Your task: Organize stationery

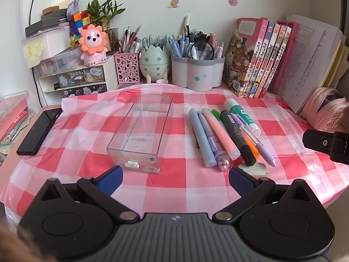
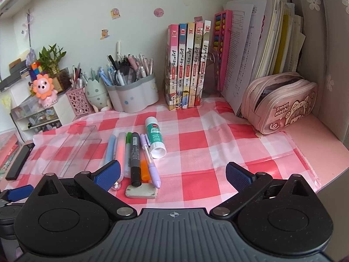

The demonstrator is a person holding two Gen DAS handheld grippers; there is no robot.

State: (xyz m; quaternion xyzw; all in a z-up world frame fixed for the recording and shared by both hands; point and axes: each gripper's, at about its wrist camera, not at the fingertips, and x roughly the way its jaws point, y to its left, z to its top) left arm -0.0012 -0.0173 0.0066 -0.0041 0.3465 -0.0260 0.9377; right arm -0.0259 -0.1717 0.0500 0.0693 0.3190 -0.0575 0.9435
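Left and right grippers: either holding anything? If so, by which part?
Nothing held. Left gripper and right gripper are both open, fingers empty, above the checked cloth; pens lie untouched beside the clear box.

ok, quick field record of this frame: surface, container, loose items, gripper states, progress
surface: red-and-white checked tablecloth
container: clear plastic box, open top, lying left of the loose items; only a small white piece shows at its near end
loose items: glue stick, black marker, purple pen, pink highlighter, blue pens, eraser, all side by side on the cloth
left gripper: open, holding nothing
right gripper: open, holding nothing
progress: no loose item moved into the box yet
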